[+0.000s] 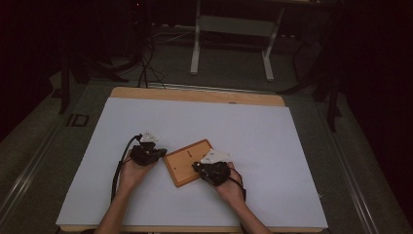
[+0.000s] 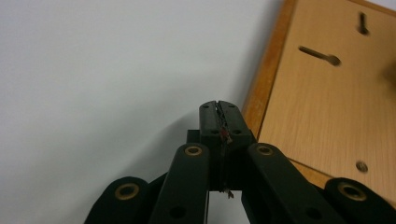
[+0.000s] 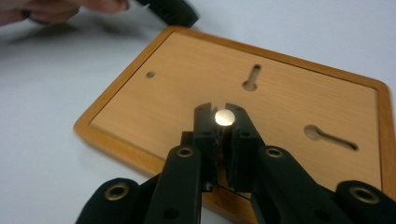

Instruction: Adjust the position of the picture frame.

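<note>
A flat wooden board [image 1: 181, 171] with a raised rim lies on the white sheet near the table's front. It has two keyhole slots [image 3: 252, 77] and a small hole [image 3: 150, 74]. My right gripper [image 1: 196, 167] reaches over the board's near side [image 3: 154, 107]. Its jaws [image 3: 219, 110] are shut on a small round silvery metal piece [image 3: 225, 116] standing on the board. My left gripper [image 1: 163, 152] rests on the sheet beside the board's left edge [image 2: 261, 88]. Its jaws [image 2: 218, 106] are shut with nothing between them.
The white sheet [image 1: 195, 122] covers most of the wooden table [image 1: 195, 95]. Beyond the table stands a white-legged frame [image 1: 196, 48], with dark cables [image 1: 146, 68] on the floor. The left hand [image 3: 70, 7] shows past the board's far corner.
</note>
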